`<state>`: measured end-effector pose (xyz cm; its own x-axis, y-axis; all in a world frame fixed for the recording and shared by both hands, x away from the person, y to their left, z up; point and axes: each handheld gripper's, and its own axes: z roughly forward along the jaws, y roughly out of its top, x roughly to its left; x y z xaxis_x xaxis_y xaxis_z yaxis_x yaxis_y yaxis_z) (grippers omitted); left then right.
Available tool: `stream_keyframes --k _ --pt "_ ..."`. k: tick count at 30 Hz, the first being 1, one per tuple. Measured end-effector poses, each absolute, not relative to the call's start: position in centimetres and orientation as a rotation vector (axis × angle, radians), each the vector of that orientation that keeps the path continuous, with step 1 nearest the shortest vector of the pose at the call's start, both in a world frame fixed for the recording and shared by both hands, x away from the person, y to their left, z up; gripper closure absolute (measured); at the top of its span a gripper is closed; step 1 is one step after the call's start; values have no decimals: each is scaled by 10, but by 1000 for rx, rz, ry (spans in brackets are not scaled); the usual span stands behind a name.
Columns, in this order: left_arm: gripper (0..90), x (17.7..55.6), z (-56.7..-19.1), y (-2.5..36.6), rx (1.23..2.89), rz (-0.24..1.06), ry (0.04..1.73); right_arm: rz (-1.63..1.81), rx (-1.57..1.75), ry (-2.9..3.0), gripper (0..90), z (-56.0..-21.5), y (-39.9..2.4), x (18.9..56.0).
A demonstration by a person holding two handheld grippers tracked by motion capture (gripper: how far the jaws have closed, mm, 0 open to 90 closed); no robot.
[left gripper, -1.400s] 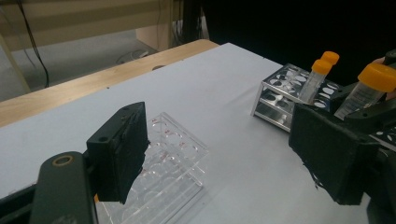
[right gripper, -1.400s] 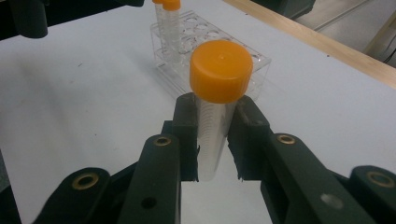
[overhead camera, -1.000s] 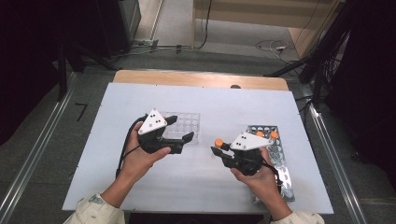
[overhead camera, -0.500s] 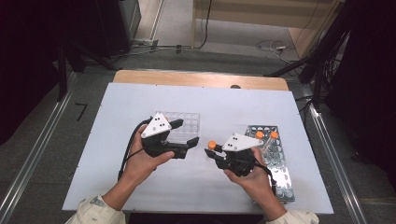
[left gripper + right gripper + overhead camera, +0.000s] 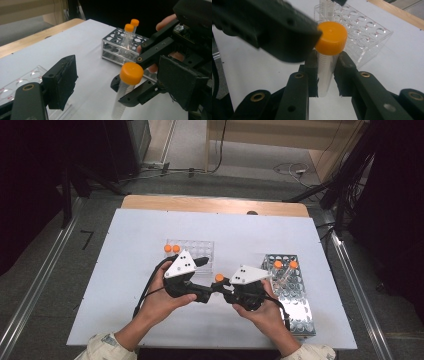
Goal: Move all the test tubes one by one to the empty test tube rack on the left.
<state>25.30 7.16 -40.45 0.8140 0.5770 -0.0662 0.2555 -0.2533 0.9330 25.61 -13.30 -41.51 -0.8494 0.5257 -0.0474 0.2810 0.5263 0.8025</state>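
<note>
A clear tube with an orange cap stands upright between the jaws of my right gripper, which is shut on its body. In the high view the right gripper holds it above the table's front middle. My left gripper is open wide, its two pads on either side of the capped tube without pressing it. In the high view the left gripper faces the right one. One left pad looms right beside the cap; whether it touches is unclear.
A clear plastic rack with two orange-capped tubes sits behind the left hand. A metal rack at the right holds two more capped tubes. White table surface lies open to the left and back.
My left gripper has moved right toward the right gripper, so its open jaws now flank the tube's cap. The right gripper has drifted slightly left with the tube.
</note>
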Motion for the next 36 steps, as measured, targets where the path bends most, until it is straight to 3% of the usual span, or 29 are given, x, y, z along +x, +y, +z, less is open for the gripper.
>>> stream_keyframes --k 15,22,29,36 --pt "581 252 -410 70 1858 295 624 1241 674 2496 716 -417 -130 254" --pt "695 252 -411 70 1862 265 616 1239 671 2494 716 -417 -130 255" --pt "712 251 -410 70 1856 271 620 1250 681 2496 707 -418 -131 255" --pt "713 257 -401 85 1806 297 657 1290 709 2482 408 -416 -132 254"
